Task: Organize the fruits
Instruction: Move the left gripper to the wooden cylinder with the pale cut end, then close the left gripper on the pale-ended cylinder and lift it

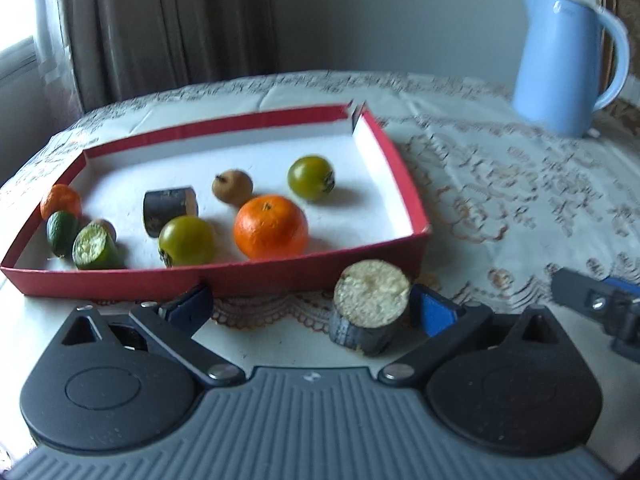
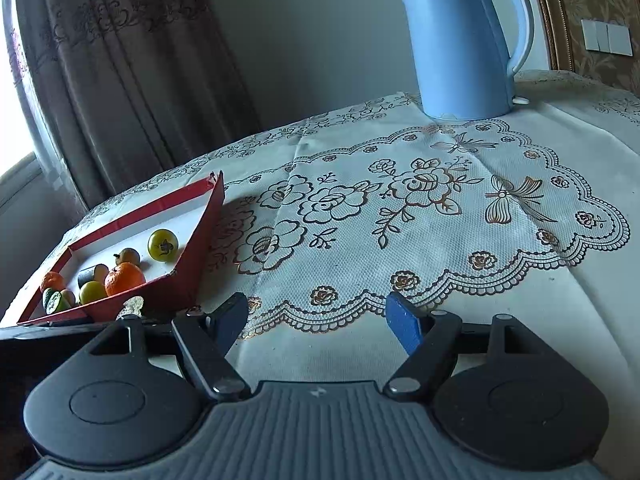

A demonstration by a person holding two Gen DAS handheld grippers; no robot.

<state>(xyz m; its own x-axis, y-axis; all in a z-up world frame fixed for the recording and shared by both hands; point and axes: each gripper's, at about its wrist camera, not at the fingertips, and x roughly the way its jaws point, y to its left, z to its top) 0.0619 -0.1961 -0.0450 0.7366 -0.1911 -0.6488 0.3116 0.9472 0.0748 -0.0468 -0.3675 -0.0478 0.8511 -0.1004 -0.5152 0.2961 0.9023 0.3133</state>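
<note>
**Eight pieces in the red tray, one cut stub outside it**

The red tray [image 1: 224, 280] with its white floor lies on the surface [image 1: 500, 184], toward its left edge, and holds eight pieces. Counted: two oranges, a large one [image 1: 271, 227] near the tray's near wall and a smaller one [image 1: 61, 200] at its far-left corner; two yellow-green round fruits, one [image 1: 311, 177] toward the tray's right wall and one [image 1: 186, 241] by the near wall; two small brown fruits, one [image 1: 232, 186] in the middle and one [image 1: 105, 227] mostly hidden behind the green pieces; two green cut pieces [image 1: 95, 247] at the left end, the second [image 1: 61, 232] partly covered by the first; and one dark cut chunk [image 1: 170, 208] lying on its side. That dark chunk makes the tray's count nine if taken with the fruit.

Outside the tray, just before its near-right corner, a dark-skinned stub [image 1: 370, 306] with a pale cut face stands on the surface. It sits between the spread fingers of the left tool [image 1: 312, 306], close against the blue right pad [image 1: 434, 308]; whether the pad touches it is hard to tell, and the left finger stands well apart from it, so the tool is open.

The right tool [image 2: 318, 322] is open over bare patterned cloth, nothing between its fingers. One blue kettle [image 2: 460, 44] stands near the far edge. The left-wrist view is blurred, and the right-wrist view shows the stub only as a pale scrap behind the tool's housing.
</note>
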